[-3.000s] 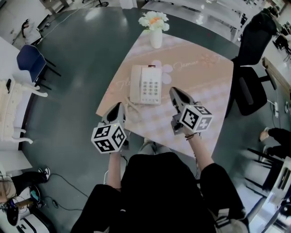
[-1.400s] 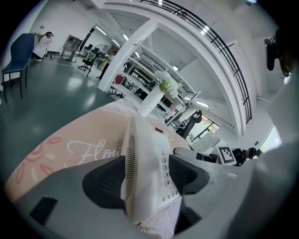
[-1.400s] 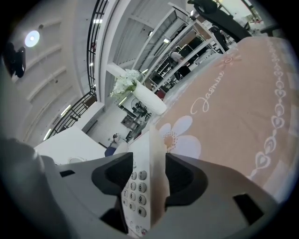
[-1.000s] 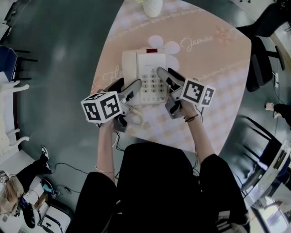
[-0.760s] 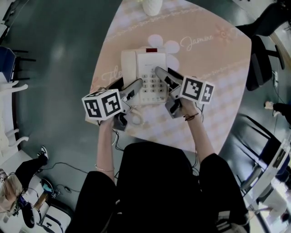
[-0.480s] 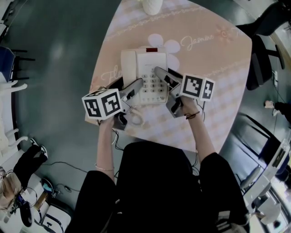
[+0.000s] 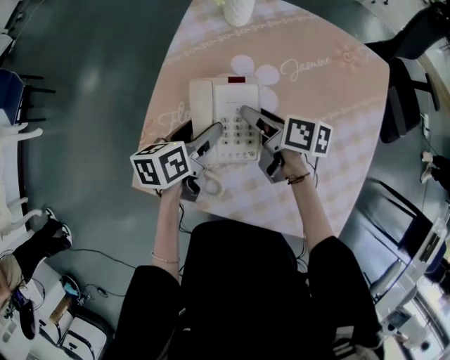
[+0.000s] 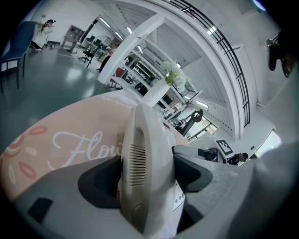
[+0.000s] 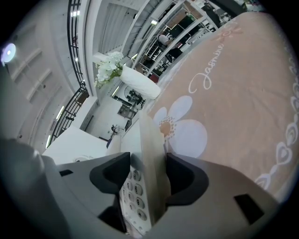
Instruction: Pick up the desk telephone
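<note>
The desk telephone point(image 7: 230, 98) is sitting in the upper middle of the head view, on the pink flowered table point(image 7: 330, 105), below a white vase point(image 7: 239, 10) at the top edge.

The left gripper point(image 8: 147, 173) is pinching the telephone's left side. Its jaws are drawn in until both dark pads are pressing the white handset, whose slotted earpiece is showing between them. The right gripper point(image 9: 148, 179) is doing the same on the right side, with its jaws closed onto the thin edge of the body beside the number keys.

The grasping step is looking finished and the lift is just coming due. The base is probably resting on the cloth, though neither gripper view is showing its underside.

The next move is calling for both grippers rising together and level. The handset is only lying in its cradle, and the coiled cord point(image 7: 209, 185) near the table's lower edge is hanging loose enough to drag.
</note>
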The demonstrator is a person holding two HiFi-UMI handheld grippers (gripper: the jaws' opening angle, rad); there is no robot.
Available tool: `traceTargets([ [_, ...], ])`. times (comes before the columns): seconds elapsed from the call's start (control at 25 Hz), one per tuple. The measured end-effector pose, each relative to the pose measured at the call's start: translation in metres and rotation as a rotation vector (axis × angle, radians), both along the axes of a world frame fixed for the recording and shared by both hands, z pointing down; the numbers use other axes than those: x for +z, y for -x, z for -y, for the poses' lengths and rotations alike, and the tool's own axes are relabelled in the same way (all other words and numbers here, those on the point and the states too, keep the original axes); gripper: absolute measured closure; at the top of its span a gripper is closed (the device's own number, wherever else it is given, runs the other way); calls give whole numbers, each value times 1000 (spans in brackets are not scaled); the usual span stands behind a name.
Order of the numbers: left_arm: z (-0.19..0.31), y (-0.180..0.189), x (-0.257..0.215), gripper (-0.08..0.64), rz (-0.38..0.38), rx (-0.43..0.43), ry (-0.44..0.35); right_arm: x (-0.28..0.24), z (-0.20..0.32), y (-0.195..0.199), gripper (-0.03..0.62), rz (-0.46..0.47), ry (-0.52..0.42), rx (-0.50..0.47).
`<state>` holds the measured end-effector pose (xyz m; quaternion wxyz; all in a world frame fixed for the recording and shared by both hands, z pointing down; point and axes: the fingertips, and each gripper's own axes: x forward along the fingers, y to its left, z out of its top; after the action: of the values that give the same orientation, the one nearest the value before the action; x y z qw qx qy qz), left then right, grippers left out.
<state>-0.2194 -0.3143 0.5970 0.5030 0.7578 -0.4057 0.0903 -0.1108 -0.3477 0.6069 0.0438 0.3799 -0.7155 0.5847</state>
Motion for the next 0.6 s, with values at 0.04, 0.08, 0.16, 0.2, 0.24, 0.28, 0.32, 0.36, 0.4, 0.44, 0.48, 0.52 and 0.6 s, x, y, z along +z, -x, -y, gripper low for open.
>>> traceTargets([
  [0.04, 0, 0, 0, 227, 2, -1, 2, 0, 0, 0, 362, -1, -1, 1],
  [0.08, 0, 0, 0, 227, 6, -3, 4, 0, 0, -1, 364, -2, -4, 3],
  [0.16, 0, 1, 0, 227, 17, -9, 5, -1, 1, -1, 364, -1, -7, 7],
  [0.2, 0, 1, -1, 229, 22, -12, 6, -1, 1, 0, 365, 0, -7, 10],
  [0.24, 0, 2, -1, 230, 26, -14, 7, -1, 1, 0, 365, 2, -7, 15],
  [0.28, 0, 2, -1, 230, 29, -15, 11, -1, 0, -1, 365, 4, -6, 21],
  [0.32, 0, 1, 0, 232, 32, -15, 15, 0, 0, -1, 365, 5, -5, 26],
  [0.36, 0, 1, 0, 233, 35, -15, 20, 0, 0, -2, 365, 4, -3, 30],
  [0.4, 0, 1, 0, 233, 37, -15, 23, 0, 0, -2, 365, 1, -2, 32],
  [0.44, 0, 1, 0, 235, 37, -15, 27, 0, 0, -2, 365, -1, -1, 33],
  [0.48, -1, 0, -1, 235, 35, -17, 29, 0, 0, -3, 365, -3, 1, 33],
  [0.52, -1, -1, -2, 235, 32, -18, 30, -1, -1, -3, 365, -4, 4, 34],
  [0.6, -1, -2, -5, 235, 31, -21, 35, -1, -2, -3, 367, -3, 8, 40],
])
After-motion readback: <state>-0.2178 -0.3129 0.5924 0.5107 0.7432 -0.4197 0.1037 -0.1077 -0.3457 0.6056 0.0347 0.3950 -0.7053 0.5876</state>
